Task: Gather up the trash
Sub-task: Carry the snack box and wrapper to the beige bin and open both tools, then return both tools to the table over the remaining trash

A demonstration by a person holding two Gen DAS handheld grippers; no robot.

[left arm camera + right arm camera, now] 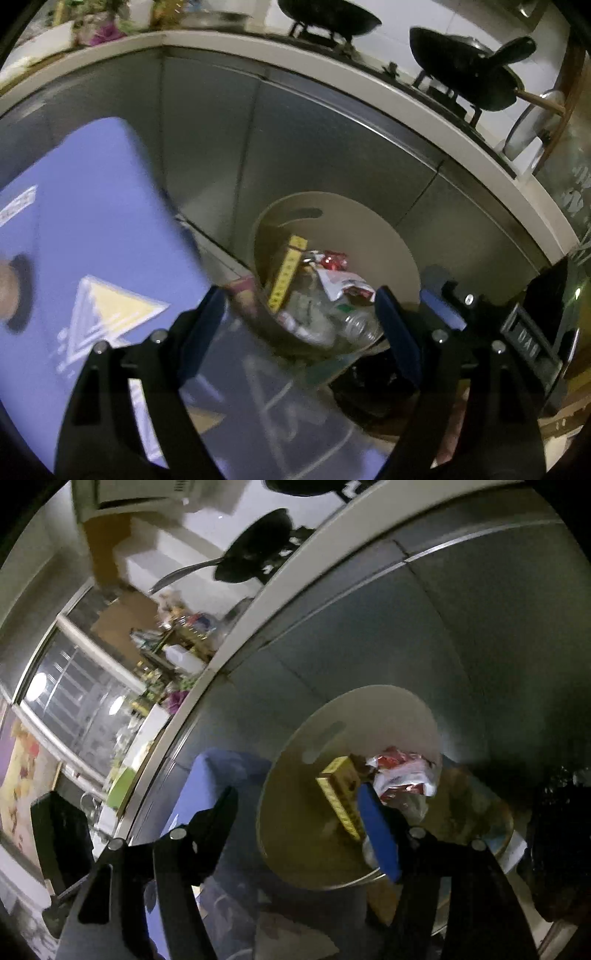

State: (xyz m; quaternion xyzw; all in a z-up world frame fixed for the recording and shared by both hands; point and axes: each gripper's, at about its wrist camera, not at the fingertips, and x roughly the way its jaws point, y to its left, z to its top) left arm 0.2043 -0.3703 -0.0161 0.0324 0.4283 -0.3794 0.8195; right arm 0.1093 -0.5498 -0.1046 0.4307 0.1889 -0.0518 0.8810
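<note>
Stainless steel cabinet fronts (pixel 295 147) curve across both views beneath a pale worktop (pixel 369 79) edge, where two black woks (pixel 465 70) sit on a stove toward one o'clock in the left wrist view. Below, on the floor against the cabinets, stands a cream trash bin (pixel 369 229), its mouth facing the cameras; inside lie the collected trash: a yellow box (pixel 288 273), red-and-white wrappers (pixel 343 280) and a clear plastic bottle (pixel 354 321). The left tool (pixel 303 321) hangs released, jaws wide, with nothing pressed between them, just in front of the bin. The right tool (pixel 299 819) is likewise spread and empty, its blue pad overlapping the bin's rim. A blue sleeve or garment (pixel 92 229) fills nine o'clock, blurred. At five o'clock a dark mass is too dim to identify.
</note>
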